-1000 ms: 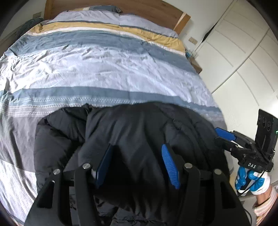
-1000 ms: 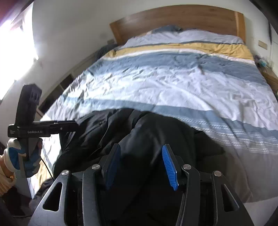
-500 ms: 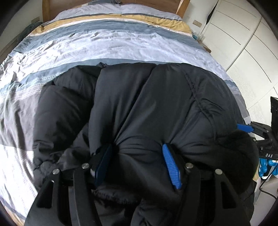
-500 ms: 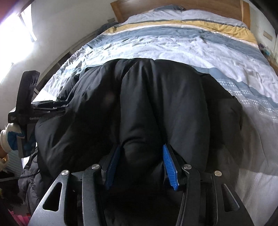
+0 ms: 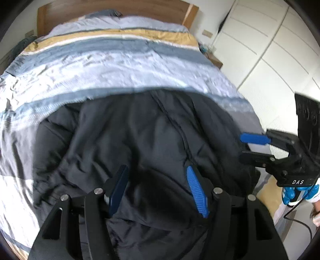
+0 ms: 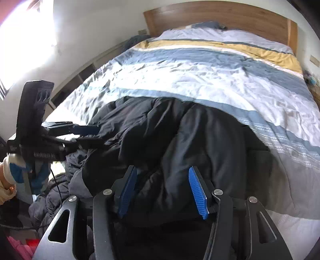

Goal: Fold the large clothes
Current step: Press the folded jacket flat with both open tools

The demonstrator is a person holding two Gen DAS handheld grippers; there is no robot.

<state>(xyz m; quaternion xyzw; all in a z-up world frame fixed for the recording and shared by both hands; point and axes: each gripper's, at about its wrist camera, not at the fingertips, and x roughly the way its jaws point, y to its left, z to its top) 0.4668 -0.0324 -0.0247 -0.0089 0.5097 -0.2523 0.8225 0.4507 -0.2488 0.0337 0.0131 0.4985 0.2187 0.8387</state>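
Since half a second ago your black jacket (image 5: 152,140) sinks onto the bed (image 5: 120,66); left tool (image 5: 158,190) and right tool (image 6: 163,192) each pinch its bunched padding, the right just loosening.

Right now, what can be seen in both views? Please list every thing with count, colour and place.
puffy jacket: one, black, on the near end of the bed, bunched between both grippers' fingers
duvet: one, blue, white, grey and yellow stripes, covering the bed
headboard: one, brown wood, far end of the bed
wardrobe doors: white, on the right of the left wrist view
left gripper: one, black with blue pads, closed on the jacket
right gripper: one, black with blue pads, closed on the jacket
gloved hand: blue and white, holding the right gripper
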